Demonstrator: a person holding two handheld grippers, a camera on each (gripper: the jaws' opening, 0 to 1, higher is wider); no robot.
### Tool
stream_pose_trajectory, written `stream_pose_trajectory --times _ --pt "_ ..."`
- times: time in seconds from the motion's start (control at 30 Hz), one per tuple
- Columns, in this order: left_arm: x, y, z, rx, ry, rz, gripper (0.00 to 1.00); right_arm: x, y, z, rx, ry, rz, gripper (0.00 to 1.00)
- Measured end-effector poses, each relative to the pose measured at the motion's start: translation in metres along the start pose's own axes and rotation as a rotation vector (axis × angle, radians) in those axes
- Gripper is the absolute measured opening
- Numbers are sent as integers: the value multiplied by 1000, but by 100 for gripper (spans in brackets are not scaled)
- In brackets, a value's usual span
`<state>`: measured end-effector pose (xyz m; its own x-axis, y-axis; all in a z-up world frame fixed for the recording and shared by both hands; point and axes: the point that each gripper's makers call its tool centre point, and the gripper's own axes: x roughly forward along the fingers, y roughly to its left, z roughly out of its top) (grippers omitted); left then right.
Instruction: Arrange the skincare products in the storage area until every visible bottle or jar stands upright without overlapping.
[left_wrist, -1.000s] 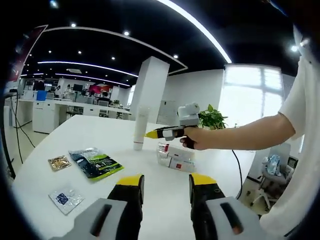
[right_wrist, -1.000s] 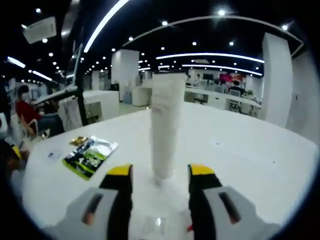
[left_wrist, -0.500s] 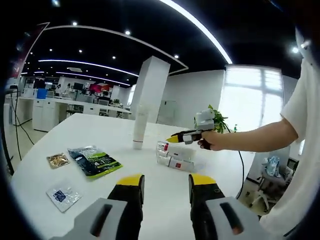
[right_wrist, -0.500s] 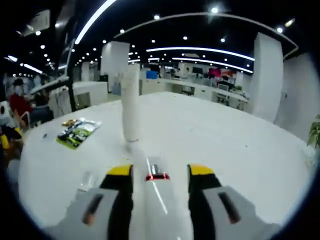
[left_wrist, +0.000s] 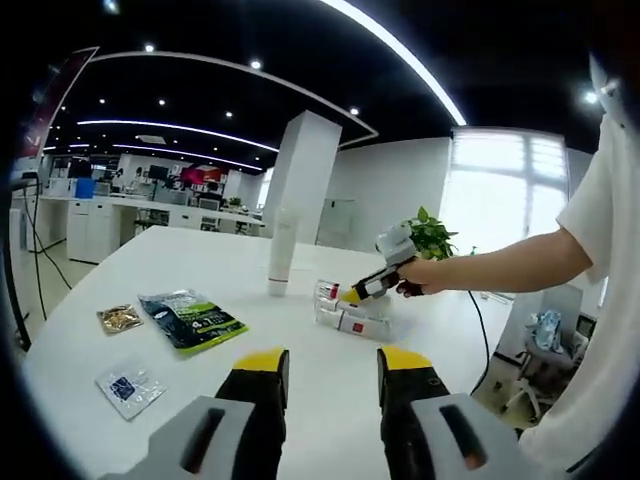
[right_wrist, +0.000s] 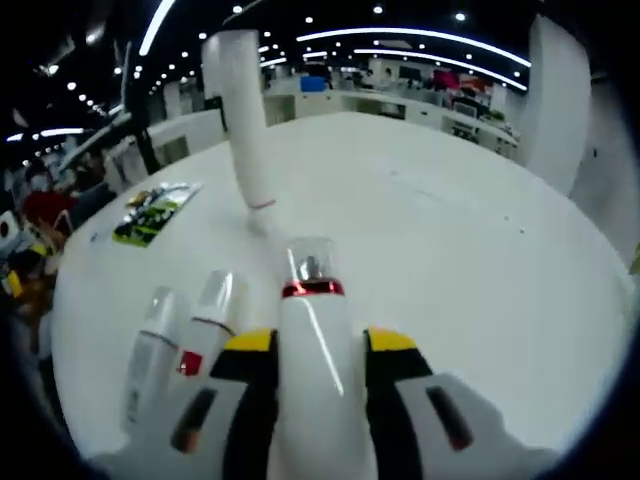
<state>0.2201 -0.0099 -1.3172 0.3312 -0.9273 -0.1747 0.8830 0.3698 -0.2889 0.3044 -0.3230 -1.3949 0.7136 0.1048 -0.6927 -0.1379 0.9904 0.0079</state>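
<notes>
A white bottle (right_wrist: 312, 345) with a red band and a clear cap lies on its side on the white table (right_wrist: 480, 230), and the right gripper (right_wrist: 312, 345) has its yellow-tipped jaws on either side of its body, close against it, though whether they are pressing it cannot be told. Just to its left lie two more white tubes (right_wrist: 185, 335) with clear caps, side by side; in the left gripper view the same cluster of lying bottles (left_wrist: 350, 312) sits right of a tall white tube (left_wrist: 281, 255) that stands upright on its cap, farther off. Half a second ago the right gripper was higher and farther back, with the bottle only between the jaw tips; it has since come down over it. The left gripper (left_wrist: 328, 362) hangs nearer, jaws apart with nothing between them. To the left lie a green and black packet (left_wrist: 190, 320), a small gold sachet (left_wrist: 119, 318) and a clear sachet (left_wrist: 131, 383).
</notes>
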Motion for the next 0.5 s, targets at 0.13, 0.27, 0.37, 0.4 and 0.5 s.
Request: stream_pose_trajectory --times 0.13,0.27,0.37,0.4,0.5 --pt "-1 -1 0 -6 -5 1 37 1 -1 0 -16 8 -8 33" --pt "-1 -1 -4 -5 5 6 36 0 -1 -1 -24 7 -10 32" --pt "0 -2 -4 -10 4 6 36 -3 -1 6 -41 -11 -21 29" --pt "0 -2 -3 -10 3 6 36 -2 -3 5 -45 3 -45 29" --pt "0 -3 -2 -7 -1 3 36 -3 -1 6 -85 -1 -46 27"
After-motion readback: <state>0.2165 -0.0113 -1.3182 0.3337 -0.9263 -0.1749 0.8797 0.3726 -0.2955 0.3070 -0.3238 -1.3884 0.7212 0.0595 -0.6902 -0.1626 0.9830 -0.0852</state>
